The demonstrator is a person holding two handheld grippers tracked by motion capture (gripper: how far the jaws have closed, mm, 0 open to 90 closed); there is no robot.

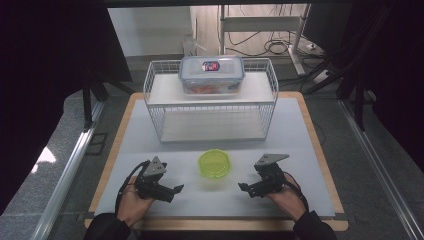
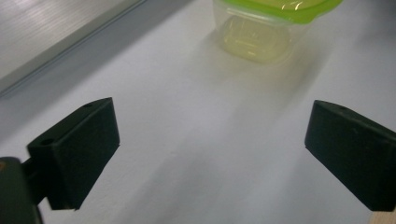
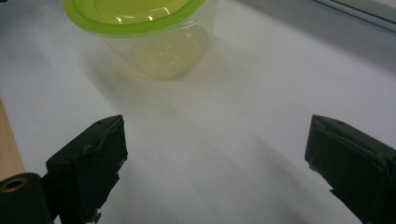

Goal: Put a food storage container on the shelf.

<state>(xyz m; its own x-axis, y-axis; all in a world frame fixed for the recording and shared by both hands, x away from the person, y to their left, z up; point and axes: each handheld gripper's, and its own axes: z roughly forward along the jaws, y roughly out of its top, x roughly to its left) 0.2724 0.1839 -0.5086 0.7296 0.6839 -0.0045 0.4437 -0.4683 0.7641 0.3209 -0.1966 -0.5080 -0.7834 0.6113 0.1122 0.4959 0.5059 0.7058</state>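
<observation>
A clear plastic tub with a lime-green lid [image 1: 215, 165] stands on the white mat near the front, between my two grippers. It appears ahead of the left gripper's jaws [image 2: 268, 28] and ahead of the right gripper's jaws [image 3: 149, 32]. My left gripper [image 1: 174, 192] rests low on the mat to the tub's left, its jaws wide apart with nothing between them [image 2: 210, 154]. My right gripper [image 1: 245, 189] sits to the tub's right, also open and empty [image 3: 215, 163]. Neither gripper touches the tub.
A white wire rack [image 1: 210, 102] stands at the back of the mat; on its upper shelf rests a clear lock-lid box [image 1: 211, 74] with orange contents. The mat lies on a wooden board [image 1: 320, 150]. Metal rails run along both sides.
</observation>
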